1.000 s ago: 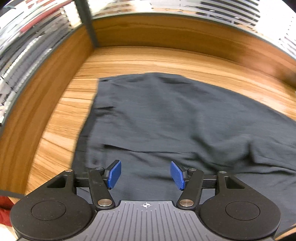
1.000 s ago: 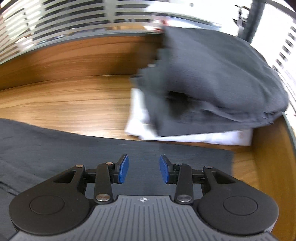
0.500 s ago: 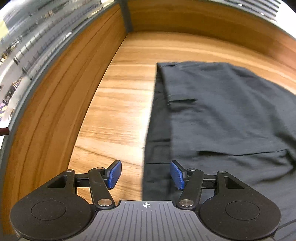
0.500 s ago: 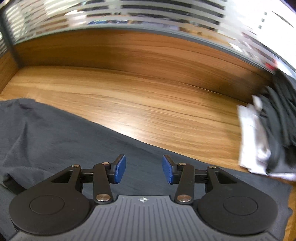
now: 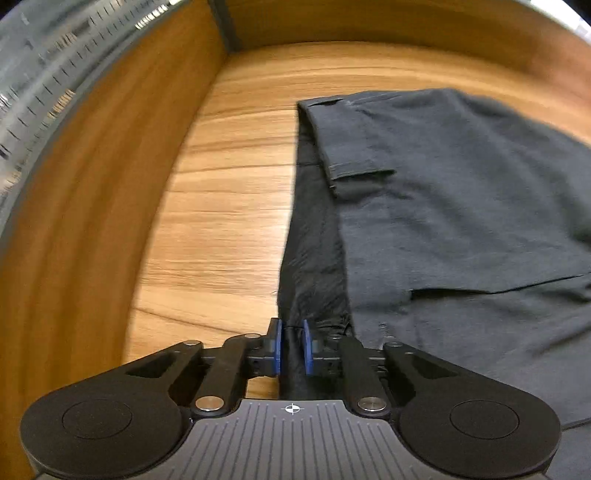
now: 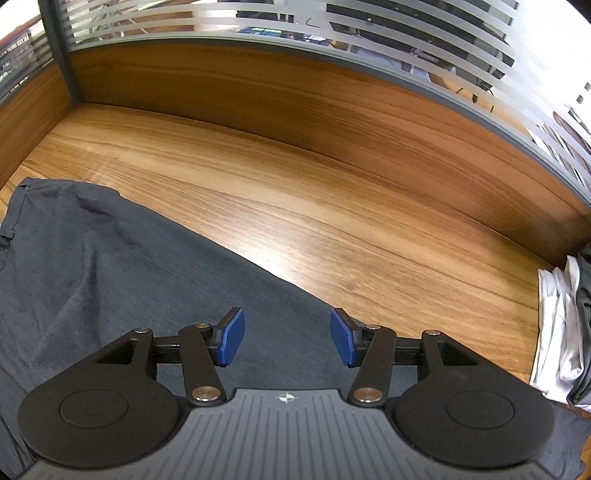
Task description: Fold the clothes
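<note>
A dark grey garment (image 5: 461,206) lies spread on the wooden table (image 5: 229,206), its left side folded inward with a sleeve hem showing. My left gripper (image 5: 292,343) is closing at the garment's near left edge, and its blue pads pinch a bunched ridge of the dark cloth. In the right wrist view the same garment (image 6: 110,266) covers the lower left of the table (image 6: 332,206). My right gripper (image 6: 287,341) hovers over the garment near its far edge, its jaws opening wide with nothing pressed between the blue pads.
Wooden side walls (image 5: 92,177) topped by striped glass (image 6: 332,33) enclose the table at the left and back. A stack of folded white and grey clothes (image 6: 565,332) sits at the right edge of the right wrist view.
My left gripper swung to the garment's left edge, sank and closed on the cloth. My right gripper swept left away from the folded stack and spread its jaws wider.
</note>
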